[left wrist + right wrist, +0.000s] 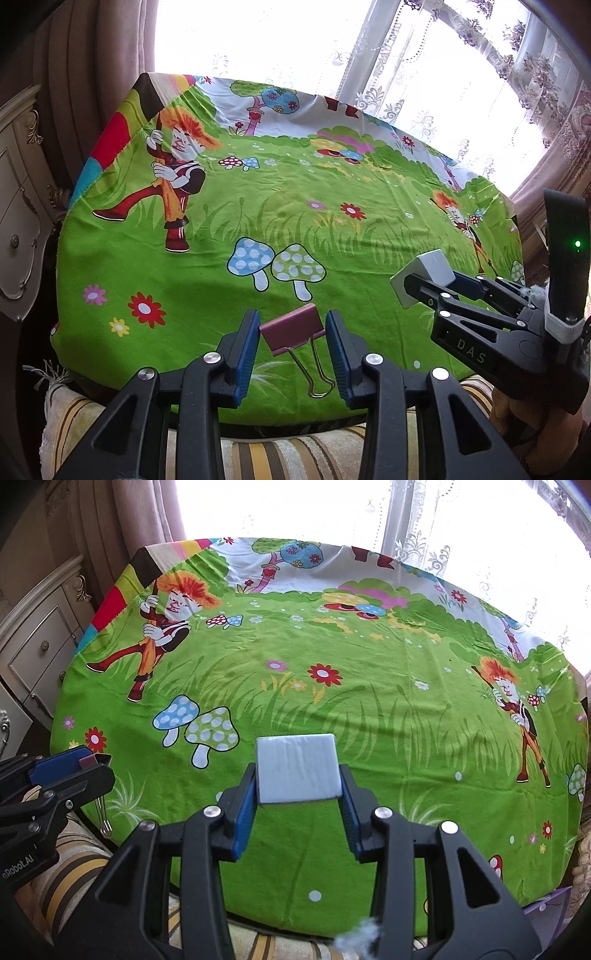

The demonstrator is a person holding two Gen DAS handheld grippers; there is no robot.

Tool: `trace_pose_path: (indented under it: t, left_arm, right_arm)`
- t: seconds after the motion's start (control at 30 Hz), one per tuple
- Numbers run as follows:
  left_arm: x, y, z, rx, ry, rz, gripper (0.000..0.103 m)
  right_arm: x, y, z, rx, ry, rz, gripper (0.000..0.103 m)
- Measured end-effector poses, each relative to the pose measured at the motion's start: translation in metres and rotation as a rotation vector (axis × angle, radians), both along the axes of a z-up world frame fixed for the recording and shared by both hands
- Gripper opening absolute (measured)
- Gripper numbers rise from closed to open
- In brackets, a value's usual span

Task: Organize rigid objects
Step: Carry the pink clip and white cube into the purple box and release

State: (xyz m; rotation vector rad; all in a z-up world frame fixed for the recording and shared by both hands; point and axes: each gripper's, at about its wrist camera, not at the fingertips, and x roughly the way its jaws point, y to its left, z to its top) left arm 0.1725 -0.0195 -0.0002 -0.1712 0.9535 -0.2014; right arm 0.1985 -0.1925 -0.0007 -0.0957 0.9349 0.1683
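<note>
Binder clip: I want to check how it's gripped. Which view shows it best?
The left wrist view: the pink binder clip sits centred between the left gripper's blue pads, wire handles hanging down. The right wrist view shows only a pink sliver and the dangling wire handles.
</note>
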Motion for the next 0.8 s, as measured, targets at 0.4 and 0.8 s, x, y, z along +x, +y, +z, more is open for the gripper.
trace_pose_path:
  t: [0.4, 0.8]
  left_arm:
    - [-0.03, -0.027, 0.006, -0.034, -0.011, -0.077, 0.038]
    - [-0.064, -0.07, 0.018, -0.069, -0.023, -0.192, 0.038]
  right_arm:
    - [-0.063, -0.032, 0.024, -0.01, -0.039, -0.074, 0.045]
    - [-0.129, -0.082, 0.042, -0.033, -0.056, -0.201, 0.045]
